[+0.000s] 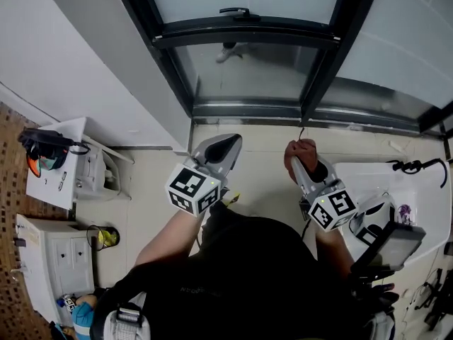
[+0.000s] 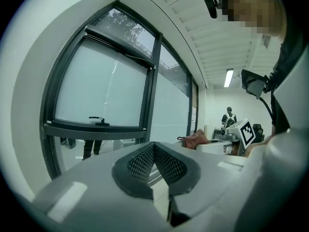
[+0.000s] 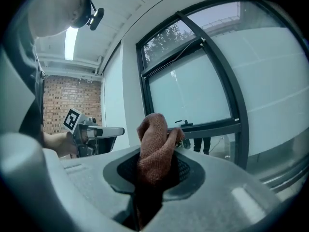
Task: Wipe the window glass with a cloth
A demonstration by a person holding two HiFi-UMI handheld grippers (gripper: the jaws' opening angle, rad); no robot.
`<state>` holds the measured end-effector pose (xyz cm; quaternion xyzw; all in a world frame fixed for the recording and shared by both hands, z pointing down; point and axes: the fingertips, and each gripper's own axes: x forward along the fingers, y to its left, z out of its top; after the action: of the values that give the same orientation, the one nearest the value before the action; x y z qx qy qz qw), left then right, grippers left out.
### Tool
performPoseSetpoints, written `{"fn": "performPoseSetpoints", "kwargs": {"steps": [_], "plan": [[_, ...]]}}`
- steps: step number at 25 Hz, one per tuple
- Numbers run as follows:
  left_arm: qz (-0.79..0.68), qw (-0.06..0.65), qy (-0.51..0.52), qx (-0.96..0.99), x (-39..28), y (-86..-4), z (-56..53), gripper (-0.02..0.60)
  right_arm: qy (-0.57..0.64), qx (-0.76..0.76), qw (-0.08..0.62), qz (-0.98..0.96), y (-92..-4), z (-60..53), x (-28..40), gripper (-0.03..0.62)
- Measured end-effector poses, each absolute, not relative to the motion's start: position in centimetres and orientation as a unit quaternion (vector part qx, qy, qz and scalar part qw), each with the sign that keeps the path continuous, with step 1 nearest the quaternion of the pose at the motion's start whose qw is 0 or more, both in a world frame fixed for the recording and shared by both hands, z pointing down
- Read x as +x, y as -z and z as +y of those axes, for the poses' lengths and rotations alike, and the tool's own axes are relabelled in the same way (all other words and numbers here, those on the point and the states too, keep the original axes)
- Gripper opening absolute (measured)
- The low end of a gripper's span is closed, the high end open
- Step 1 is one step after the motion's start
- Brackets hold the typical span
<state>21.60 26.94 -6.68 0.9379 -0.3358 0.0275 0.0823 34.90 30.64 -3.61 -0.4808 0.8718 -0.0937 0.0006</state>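
The window glass [image 1: 248,69] sits in a dark frame ahead of me, with a black handle [image 1: 233,10] on the upper sash. My right gripper [image 1: 301,154] is shut on a crumpled brown cloth [image 1: 300,149], held short of the glass. In the right gripper view the cloth [image 3: 154,149] sticks up between the jaws of the right gripper [image 3: 154,170], with the glass [image 3: 193,95] beyond. My left gripper [image 1: 228,144] is level with it to the left, shut and holding nothing. In the left gripper view the left gripper [image 2: 154,149] points at the glass [image 2: 101,91] and handle [image 2: 96,121].
A white cabinet [image 1: 60,161] with goggles on it stands at the left wall. A white table [image 1: 396,183] with a dark tablet [image 1: 396,243] is at the right. A person [image 2: 229,116] stands far off in the room.
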Motion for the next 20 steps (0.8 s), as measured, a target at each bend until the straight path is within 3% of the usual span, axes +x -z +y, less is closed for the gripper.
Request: {"fn": "performPoseSetpoints", "kwargs": {"steps": [20], "plan": [[-0.338, 0.094, -0.014, 0.936, 20.5, 5.6, 27.3, 0.017, 0.088, -0.489, 0.001, 0.868, 3.5, 31.6, 33.6, 0.080]]}}
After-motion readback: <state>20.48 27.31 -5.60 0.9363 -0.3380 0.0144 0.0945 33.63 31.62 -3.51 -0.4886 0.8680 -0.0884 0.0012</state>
